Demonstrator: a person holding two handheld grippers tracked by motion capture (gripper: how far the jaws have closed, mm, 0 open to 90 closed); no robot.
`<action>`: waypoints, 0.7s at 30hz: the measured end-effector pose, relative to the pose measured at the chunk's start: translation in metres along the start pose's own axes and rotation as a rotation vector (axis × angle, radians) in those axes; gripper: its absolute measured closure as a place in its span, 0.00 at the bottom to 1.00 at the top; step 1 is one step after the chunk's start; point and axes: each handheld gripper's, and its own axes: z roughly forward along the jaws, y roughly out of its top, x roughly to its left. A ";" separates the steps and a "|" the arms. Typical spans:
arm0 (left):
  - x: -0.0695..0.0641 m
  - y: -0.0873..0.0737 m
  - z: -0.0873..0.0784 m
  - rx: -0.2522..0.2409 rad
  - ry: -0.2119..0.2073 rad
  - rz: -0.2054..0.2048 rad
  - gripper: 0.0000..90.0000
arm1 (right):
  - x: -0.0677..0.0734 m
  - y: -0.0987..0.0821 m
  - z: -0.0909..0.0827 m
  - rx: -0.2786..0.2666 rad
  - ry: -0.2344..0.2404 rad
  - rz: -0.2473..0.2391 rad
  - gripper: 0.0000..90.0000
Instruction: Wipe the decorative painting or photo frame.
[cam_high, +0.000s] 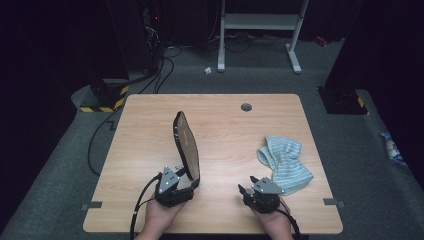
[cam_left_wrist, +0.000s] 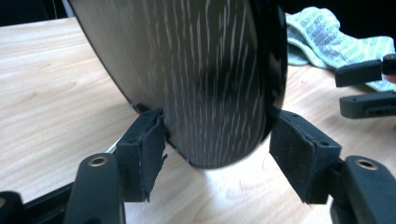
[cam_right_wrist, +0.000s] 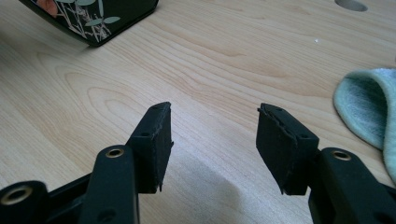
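Oval black tray (cam_high: 186, 145) with a grey wood-grain underside stands on edge near the front left of the light wooden tabletop (cam_high: 225, 120), clamped by the left tool (cam_high: 176, 176). A striped pale-green cloth (cam_high: 286, 161) lies toward the right edge. Grey carpet surrounds. The right tool (cam_high: 248, 184), jaws apart and empty, hovers low near the front edge.

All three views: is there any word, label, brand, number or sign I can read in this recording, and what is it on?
None can be read.
Tray, held on edge by the left tongs: wood-grain face, and a leaf-and-flower picture in the right gripper view, no lettering.
Striped cloth: no tag showing.
Table: bare wood, one round grey plug, no marks.
Yellow-and-black hazard stripes on the floor: a warning pattern, no words.
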 end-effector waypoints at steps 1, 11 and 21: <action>0.000 0.001 0.001 -0.004 -0.002 -0.005 0.40 | 0.000 0.000 0.000 -0.001 -0.001 0.002 0.50; 0.007 -0.005 -0.004 0.007 0.021 -0.013 0.41 | -0.001 -0.001 0.000 0.001 -0.002 0.003 0.49; 0.022 -0.015 -0.022 0.005 0.068 -0.039 0.42 | 0.007 0.003 0.010 0.014 0.035 -0.018 0.48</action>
